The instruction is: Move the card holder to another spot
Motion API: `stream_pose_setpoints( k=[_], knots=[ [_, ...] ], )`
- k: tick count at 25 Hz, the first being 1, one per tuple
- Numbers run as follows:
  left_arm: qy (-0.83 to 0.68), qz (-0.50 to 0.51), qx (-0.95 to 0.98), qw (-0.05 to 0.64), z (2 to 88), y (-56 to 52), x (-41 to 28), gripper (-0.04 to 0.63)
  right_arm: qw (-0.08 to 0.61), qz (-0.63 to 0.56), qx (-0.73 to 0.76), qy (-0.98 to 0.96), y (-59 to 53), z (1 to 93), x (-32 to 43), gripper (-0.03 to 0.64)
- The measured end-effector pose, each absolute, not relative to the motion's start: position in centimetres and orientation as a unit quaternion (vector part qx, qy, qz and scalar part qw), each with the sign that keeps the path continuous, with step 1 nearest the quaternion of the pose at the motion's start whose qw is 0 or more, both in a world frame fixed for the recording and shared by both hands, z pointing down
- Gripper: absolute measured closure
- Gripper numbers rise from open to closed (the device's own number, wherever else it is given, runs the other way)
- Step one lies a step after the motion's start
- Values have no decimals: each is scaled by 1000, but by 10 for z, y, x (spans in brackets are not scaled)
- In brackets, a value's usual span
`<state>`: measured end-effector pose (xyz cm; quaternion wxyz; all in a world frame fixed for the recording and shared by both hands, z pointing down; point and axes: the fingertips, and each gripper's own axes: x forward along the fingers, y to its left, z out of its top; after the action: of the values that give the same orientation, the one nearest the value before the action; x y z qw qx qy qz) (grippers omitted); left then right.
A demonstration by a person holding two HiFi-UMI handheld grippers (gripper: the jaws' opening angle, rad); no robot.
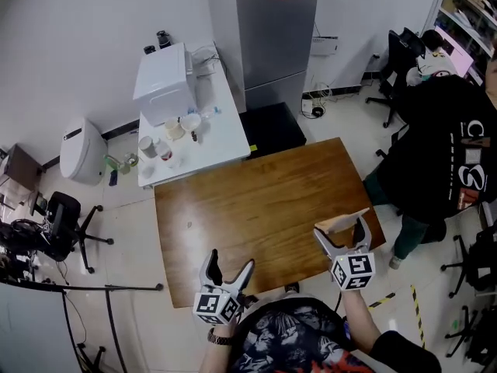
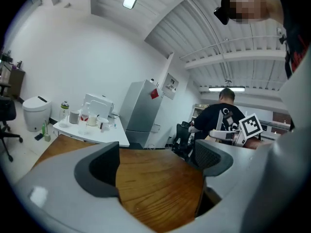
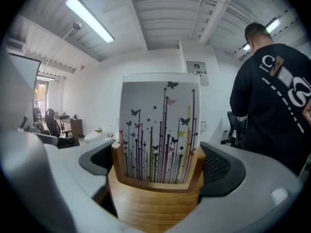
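The wooden card holder (image 1: 342, 221) hangs above the right front corner of the brown table (image 1: 256, 200), and my right gripper (image 1: 340, 229) is shut on it. In the right gripper view the card holder (image 3: 154, 203) fills the gap between both pads and carries a white card with printed butterflies (image 3: 159, 127), standing upright. My left gripper (image 1: 230, 261) hovers at the table's front edge, jaws open. The left gripper view shows only bare tabletop (image 2: 155, 183) between the left gripper's (image 2: 158, 161) spread jaws.
A white side table (image 1: 225, 142) with a white appliance and several cups stands behind the brown table. A grey cabinet (image 1: 272, 29) and a black box (image 1: 272, 127) sit beyond it. A person in a black shirt (image 1: 443, 154) stands at the right. An office chair (image 1: 62, 216) is at the left.
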<state>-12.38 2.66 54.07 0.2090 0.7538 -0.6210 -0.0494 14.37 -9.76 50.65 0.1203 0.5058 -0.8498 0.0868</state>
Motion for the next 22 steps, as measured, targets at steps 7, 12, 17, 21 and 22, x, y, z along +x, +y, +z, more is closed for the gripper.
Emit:
stream_pose_setpoints(
  k=[7, 12, 17, 21, 22],
  knots=[
    [-672, -53, 707, 213, 544, 62, -158, 114, 117, 93, 373, -916, -72, 520, 41, 86],
    [-708, -51, 671, 216, 545, 109, -173, 166, 136, 85, 256, -953, -39, 574, -62, 86],
    [-756, -35, 605, 248, 550, 168, -211, 167, 196, 102, 207, -953, -28, 679, -157, 86],
    [-785, -24, 554, 276, 566, 216, -217, 168, 263, 101, 183, -942, -33, 764, -204, 87],
    [-788, -21, 543, 289, 573, 226, -216, 169, 277, 98, 179, -939, -35, 781, -212, 87]
  ],
)
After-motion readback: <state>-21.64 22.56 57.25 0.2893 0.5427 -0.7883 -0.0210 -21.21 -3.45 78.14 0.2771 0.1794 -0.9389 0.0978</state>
